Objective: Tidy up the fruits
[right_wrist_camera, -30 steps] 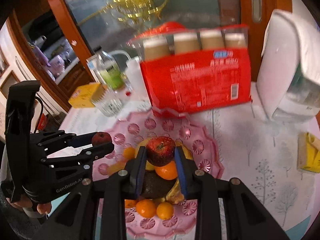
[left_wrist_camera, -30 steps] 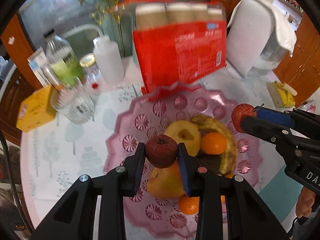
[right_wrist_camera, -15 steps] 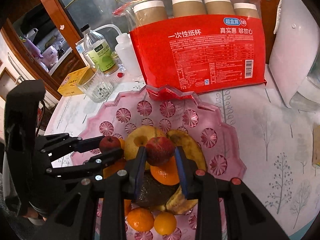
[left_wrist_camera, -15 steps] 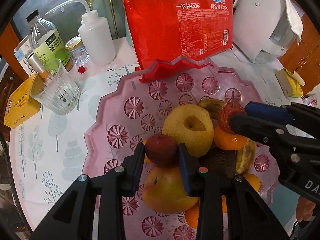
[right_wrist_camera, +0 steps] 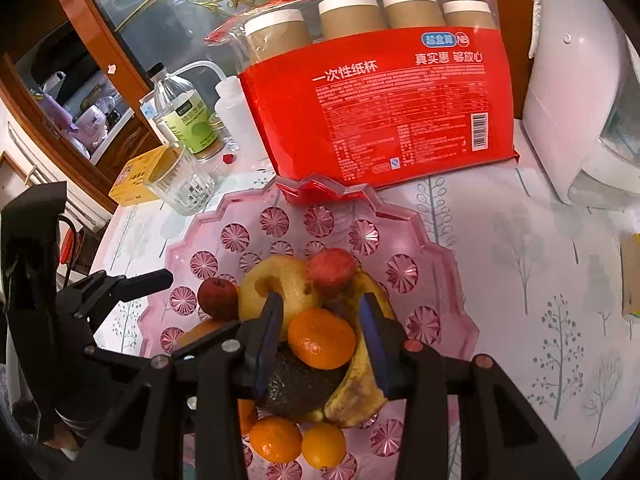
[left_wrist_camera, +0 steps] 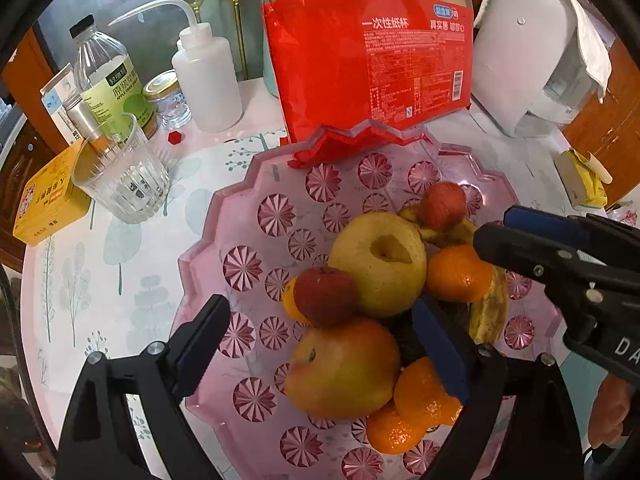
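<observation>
The pink plastic fruit tray (left_wrist_camera: 256, 184) sat on the leaf-patterned tablecloth (left_wrist_camera: 100, 248), and all the fruit lay heaped toward its near right part. A yellow apple (left_wrist_camera: 378, 262) with a bite-like hollow crowned the pile. A small dark red fruit (left_wrist_camera: 326, 296) rested against its left side, touching a larger red-yellow apple (left_wrist_camera: 344, 364) below. A second small red fruit (left_wrist_camera: 442, 206) lay at the far side, on the tip of a browned banana (left_wrist_camera: 486, 312). An orange (left_wrist_camera: 458, 274) sat between the yellow apple and the banana, and more oranges (left_wrist_camera: 424, 396) lay at the near edge. A dark, rough-skinned fruit (right_wrist_camera: 300, 384) lay beneath the upper orange.

The left gripper (left_wrist_camera: 320, 356) stood spread wide over the heap, gripping nothing, its fingers either side of the red-yellow apple. The right gripper (right_wrist_camera: 322, 336) was likewise open and empty, its fingers flanking the orange.

Behind the tray leaned a red pack of paper cups (left_wrist_camera: 368, 60), its lower edge touching the tray's far rim. To the left stood an empty drinking glass (left_wrist_camera: 120, 176), a yellow box (left_wrist_camera: 48, 196), a vinegar bottle (left_wrist_camera: 112, 84), a small jar (left_wrist_camera: 166, 98) and a white squeeze bottle (left_wrist_camera: 208, 80). A white appliance (left_wrist_camera: 524, 48) stood at far right.
</observation>
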